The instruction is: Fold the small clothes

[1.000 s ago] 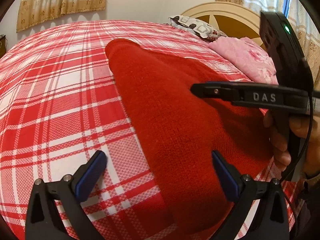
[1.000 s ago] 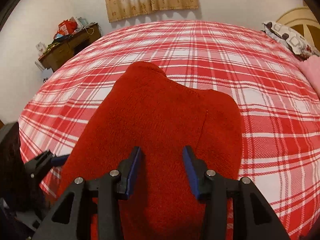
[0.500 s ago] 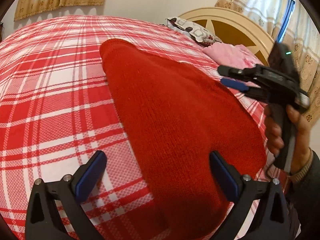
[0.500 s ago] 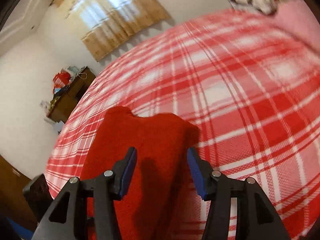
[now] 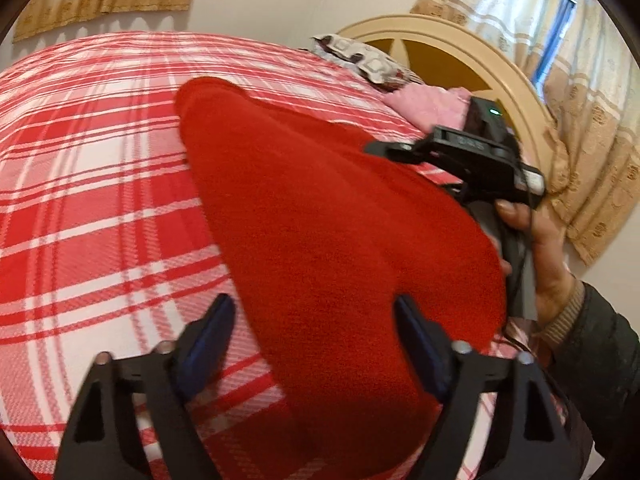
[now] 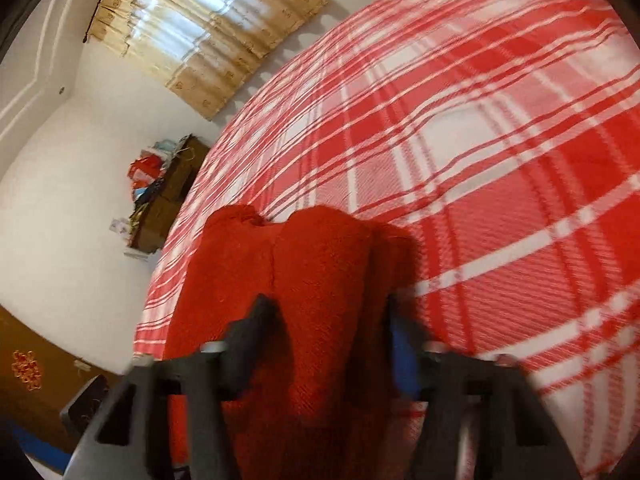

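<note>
A red knit garment (image 5: 320,240) lies folded lengthwise on the red-and-white plaid bed (image 5: 100,200). My left gripper (image 5: 312,320) is open, its jaws straddling the garment's near left edge without closing on it. My right gripper (image 6: 328,312) is open and low over the garment (image 6: 312,280), one jaw on each side of a raised fold at its right edge. The right gripper also shows in the left wrist view (image 5: 384,148), held in a hand at the garment's far right side.
A pink cloth (image 5: 424,104) and a patterned pillow (image 5: 360,60) lie by the cream headboard (image 5: 460,52). A wooden desk with clutter (image 6: 164,196) stands against the wall beyond the bed. Curtains (image 6: 200,32) hang at the window.
My right gripper has swung from the garment's near end to its right edge and dropped low over it. My left gripper has narrowed somewhat and shifted onto the garment's left edge.
</note>
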`<state>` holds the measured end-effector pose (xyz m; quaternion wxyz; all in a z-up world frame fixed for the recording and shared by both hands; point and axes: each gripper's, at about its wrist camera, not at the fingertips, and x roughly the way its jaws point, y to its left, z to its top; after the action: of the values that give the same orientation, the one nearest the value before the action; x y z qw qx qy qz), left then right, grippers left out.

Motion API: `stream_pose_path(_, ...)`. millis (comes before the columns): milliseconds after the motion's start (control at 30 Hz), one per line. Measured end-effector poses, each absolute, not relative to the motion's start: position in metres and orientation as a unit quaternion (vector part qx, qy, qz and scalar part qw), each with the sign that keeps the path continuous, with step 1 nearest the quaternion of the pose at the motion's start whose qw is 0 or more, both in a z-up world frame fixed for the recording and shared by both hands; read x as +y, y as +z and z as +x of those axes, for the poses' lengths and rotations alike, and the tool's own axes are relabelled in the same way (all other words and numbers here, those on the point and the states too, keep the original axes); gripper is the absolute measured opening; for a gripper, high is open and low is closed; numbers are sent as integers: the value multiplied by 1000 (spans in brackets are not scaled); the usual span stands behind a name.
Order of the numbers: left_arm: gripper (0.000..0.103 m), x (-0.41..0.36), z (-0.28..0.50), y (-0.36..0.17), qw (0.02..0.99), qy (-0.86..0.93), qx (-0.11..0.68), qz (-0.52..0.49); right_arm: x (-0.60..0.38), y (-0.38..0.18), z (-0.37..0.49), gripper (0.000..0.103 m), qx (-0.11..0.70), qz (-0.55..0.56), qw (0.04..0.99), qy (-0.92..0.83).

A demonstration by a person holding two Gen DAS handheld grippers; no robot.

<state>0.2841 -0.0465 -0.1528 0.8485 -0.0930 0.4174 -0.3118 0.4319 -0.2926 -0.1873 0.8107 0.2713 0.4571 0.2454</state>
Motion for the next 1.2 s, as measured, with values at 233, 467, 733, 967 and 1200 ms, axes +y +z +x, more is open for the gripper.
stream_pose_path(233,48,-44,280,-147,849,-316,411,-97,-280,-177,421,28,440,276,815,256)
stream_pose_path(467,38,-39,262,-136,857,-305,405,-90,-267,-155,390,27,416,282,820,274)
stream_pose_path(733,38,-15,229,-127,857,-284,423,-78,-232,-148,349,27,411,274,814,304)
stream_pose_path(967,38,10,199,-122,865,-263,419,-79,-201,-150,327,27,414,274,801,332)
stream_pose_path(1200,38,34,177,-113,875,-243,410,-88,-167,-153,322,27,421,271,788,357)
